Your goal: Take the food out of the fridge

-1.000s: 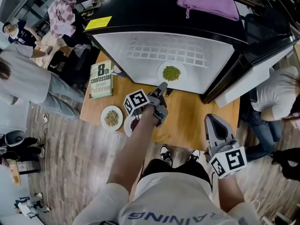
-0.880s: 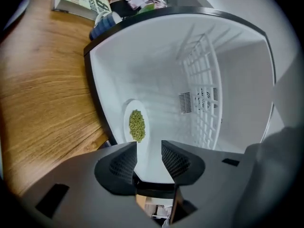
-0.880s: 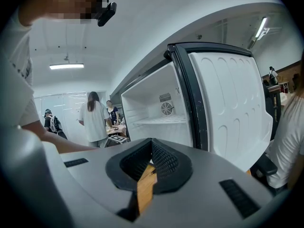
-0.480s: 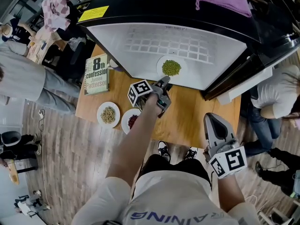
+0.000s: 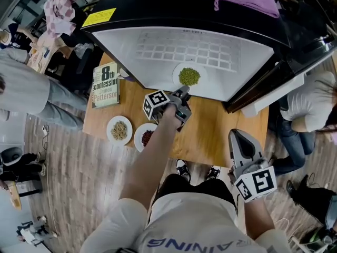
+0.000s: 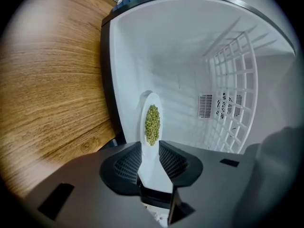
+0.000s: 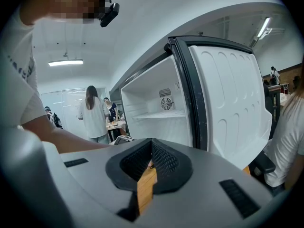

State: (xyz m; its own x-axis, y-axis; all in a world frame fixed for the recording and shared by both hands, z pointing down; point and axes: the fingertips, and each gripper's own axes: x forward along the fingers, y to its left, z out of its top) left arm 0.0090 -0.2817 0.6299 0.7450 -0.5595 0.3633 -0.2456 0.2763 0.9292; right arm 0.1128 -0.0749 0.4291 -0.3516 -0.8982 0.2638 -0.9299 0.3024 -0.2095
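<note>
White plastic lines the open fridge [image 5: 158, 44]. On its floor, close to the front lip, sits the white plate [image 5: 177, 79] of green beans [image 5: 189, 76], the only food visible inside. Left gripper [image 5: 182, 94] is at the plate's near rim. In the left gripper view the plate runs edge-on between the jaws, which have just been closing, and both pads look to be against the rim, so I read this as a grip taken at roughly half opening. Right gripper [image 5: 238, 136] hangs well back over the near edge of the wooden table [image 5: 216, 125]. Its jaws stand a narrow gap apart with nothing between them, only table showing through. Two small plates, one with pale grains [image 5: 110, 126] and one with dark red bits [image 5: 138, 141], lie on the table beside a book [image 5: 105, 85]. Step in hand: grasping the bean plate, with the withdrawal not yet begun. Next move, as I judge it: lift the rim just clear of the fridge floor, hold the plate level because the beans are loose, draw it out over the lip, and set it on bare table. Risk: a one-sided rim hold may let the plate tip.
</note>
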